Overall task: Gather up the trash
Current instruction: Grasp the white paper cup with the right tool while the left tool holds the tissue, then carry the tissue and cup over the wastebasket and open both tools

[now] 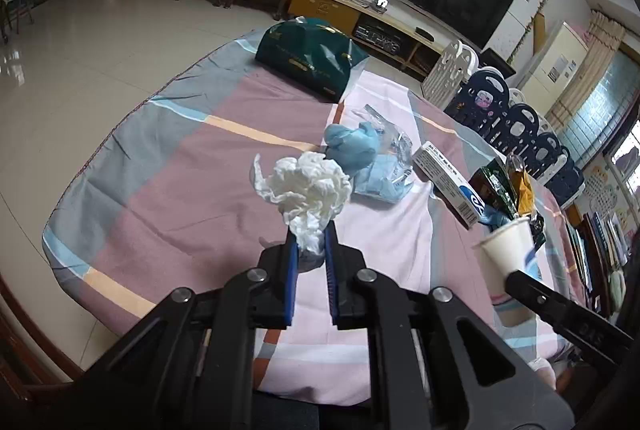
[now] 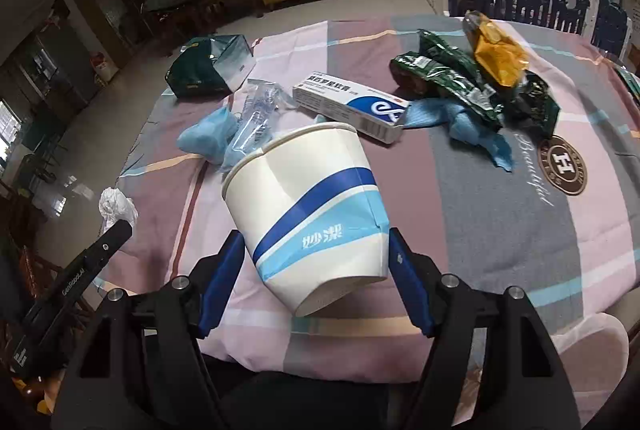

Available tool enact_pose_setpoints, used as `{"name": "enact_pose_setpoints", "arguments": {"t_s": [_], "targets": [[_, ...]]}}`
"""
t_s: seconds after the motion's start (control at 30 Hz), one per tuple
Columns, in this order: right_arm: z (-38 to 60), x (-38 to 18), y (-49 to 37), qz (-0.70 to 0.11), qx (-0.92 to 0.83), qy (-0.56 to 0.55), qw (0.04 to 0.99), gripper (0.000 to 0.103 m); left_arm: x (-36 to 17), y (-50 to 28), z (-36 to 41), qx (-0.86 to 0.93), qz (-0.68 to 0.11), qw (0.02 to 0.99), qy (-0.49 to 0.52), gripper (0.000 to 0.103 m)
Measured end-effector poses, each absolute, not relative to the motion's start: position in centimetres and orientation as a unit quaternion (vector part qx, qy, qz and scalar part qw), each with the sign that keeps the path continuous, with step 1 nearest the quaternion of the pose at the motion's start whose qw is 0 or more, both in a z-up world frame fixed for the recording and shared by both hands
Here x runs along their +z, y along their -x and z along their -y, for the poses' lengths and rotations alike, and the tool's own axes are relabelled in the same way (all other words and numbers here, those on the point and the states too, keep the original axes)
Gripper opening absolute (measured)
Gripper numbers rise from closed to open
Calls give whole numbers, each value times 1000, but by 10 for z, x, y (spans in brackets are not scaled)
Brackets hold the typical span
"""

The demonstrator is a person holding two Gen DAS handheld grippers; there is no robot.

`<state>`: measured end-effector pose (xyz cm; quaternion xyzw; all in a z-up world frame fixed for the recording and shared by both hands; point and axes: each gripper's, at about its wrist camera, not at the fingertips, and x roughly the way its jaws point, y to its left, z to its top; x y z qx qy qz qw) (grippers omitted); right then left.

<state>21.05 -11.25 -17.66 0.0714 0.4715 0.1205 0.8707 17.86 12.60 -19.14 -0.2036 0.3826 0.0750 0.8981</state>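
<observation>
A crumpled white tissue (image 1: 308,186) sticks up from my left gripper (image 1: 311,234), which is shut on its lower end above the checked tablecloth (image 1: 180,158). My right gripper (image 2: 315,236) is shut on a white paper cup (image 2: 304,190) with blue bands. The cup is tilted, clear of the cloth and creased at the right pad. It also shows at the right of the left wrist view as the cup (image 1: 508,246). On the cloth lie blue gloves (image 1: 352,146), a clear wrapper (image 2: 260,110), a white and blue medicine box (image 2: 348,102), green wrappers (image 2: 452,78) and an orange wrapper (image 2: 496,58).
A dark green bag (image 1: 308,58) lies at the table's far end. A navy and white playpen fence (image 1: 520,118) runs along the right side. Tiled floor (image 1: 100,42) lies to the left, with a low TV stand (image 1: 332,8) and wooden chairs beyond.
</observation>
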Motion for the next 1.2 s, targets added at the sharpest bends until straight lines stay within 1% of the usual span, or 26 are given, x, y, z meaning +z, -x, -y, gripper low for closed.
{"name": "enact_pose_setpoints", "arguments": {"t_s": [0.43, 0.63, 1.2], "targets": [[124, -165, -170, -452, 105, -91, 881, 71, -192, -180, -124, 74, -384, 900, 193, 13], [120, -159, -163, -443, 100, -75, 888, 71, -192, -178, -122, 73, -383, 901, 190, 13], [120, -175, -158, -459, 100, -89, 878, 71, -191, -178, -120, 74, -383, 901, 188, 13]]}}
